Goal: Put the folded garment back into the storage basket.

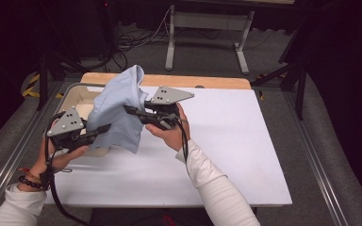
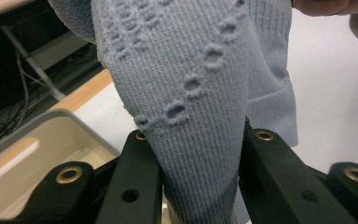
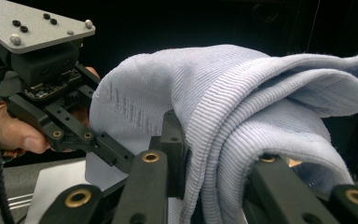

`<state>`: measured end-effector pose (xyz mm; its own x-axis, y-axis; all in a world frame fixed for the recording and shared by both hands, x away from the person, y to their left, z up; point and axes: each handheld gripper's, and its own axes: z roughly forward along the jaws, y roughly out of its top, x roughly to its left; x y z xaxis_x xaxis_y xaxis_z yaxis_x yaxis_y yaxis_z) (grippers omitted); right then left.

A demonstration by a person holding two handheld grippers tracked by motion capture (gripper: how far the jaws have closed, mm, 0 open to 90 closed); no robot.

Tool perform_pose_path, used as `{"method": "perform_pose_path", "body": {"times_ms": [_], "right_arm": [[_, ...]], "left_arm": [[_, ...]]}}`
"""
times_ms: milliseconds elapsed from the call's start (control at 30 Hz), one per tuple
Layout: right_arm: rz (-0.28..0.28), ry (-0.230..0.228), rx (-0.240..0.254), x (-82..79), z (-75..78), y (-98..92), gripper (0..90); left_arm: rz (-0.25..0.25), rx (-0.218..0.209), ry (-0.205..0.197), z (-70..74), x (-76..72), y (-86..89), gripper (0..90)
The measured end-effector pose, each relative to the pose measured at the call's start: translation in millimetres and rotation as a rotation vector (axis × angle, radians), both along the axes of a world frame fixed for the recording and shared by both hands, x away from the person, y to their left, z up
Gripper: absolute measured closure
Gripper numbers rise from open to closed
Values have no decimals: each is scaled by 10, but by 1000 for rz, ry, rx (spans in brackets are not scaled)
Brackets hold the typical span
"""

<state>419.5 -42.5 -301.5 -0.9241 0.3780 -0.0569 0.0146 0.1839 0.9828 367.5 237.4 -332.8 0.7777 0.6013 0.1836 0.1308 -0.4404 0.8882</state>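
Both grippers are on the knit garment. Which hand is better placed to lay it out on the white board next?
Right, probably. The right gripper grips the light blue knit garment over the white board. The left gripper grips it beside the beige bin, at the board's edge.

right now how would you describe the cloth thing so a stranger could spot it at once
Start at the white table and look to its left end, above the beige bin. There a pale blue knit garment hangs in the air, clamped between the left gripper and right gripper. It is the one soft, ribbed thing, with rows of small eyelet holes.
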Motion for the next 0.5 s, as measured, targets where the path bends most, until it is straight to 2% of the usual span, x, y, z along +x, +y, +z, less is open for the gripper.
{"method": "perform_pose_path", "body": {"times_ms": [67,200,500], "right_arm": [[0,-9,4,21,37,71,761],[5,-16,1,68,89,240,761],[13,7,0,221,53,596,762]], "left_arm": [[11,-16,-2,24,15,71,750],[38,-20,-2,51,40,228,750],[115,-20,14,16,111,512,750]]}}
